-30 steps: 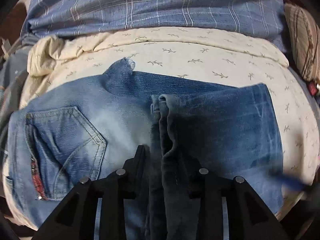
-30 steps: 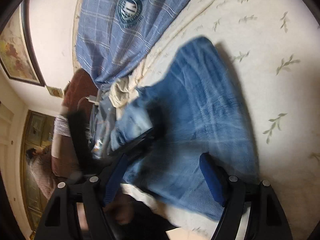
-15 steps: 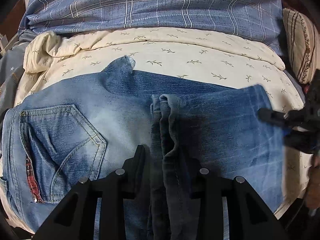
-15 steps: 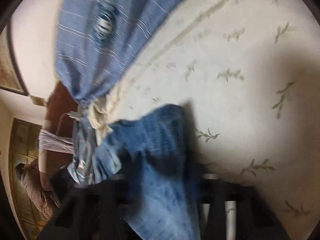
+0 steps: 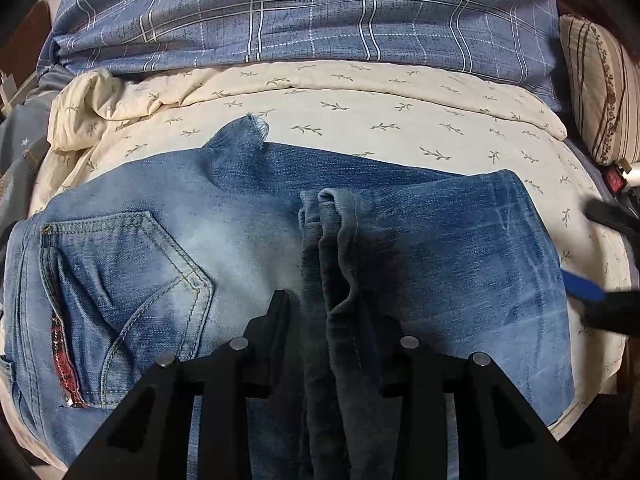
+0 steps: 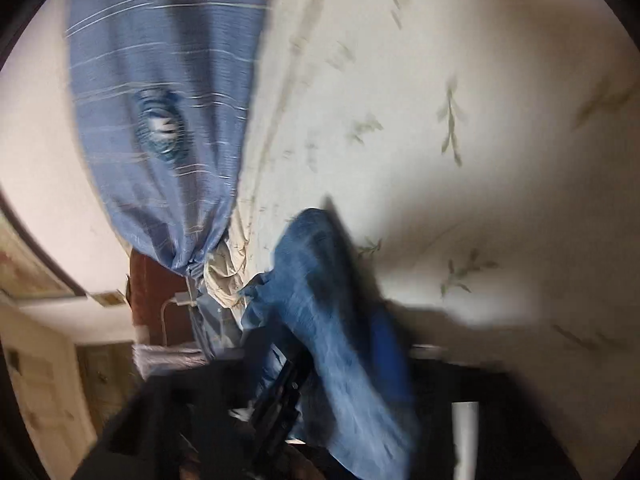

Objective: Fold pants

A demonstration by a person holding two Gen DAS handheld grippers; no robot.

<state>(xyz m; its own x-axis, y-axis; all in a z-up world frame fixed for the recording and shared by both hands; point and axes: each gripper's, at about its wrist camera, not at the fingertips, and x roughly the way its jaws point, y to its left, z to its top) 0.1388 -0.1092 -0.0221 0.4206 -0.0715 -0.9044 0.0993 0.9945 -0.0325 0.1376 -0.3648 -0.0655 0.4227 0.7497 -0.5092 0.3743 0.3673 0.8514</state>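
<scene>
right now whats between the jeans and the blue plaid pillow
In the left wrist view, only a strip of cream leaf-print quilt separates the jeans from the plaid pillow.

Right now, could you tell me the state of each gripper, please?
Left gripper: closed on the jeans' leg hems.
Right gripper: open, holding nothing, jaws just opened.

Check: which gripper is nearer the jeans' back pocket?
Left. The left gripper is clamped on the folded leg hems beside the back pocket; the right gripper sits at the jeans' opposite edge.
</scene>
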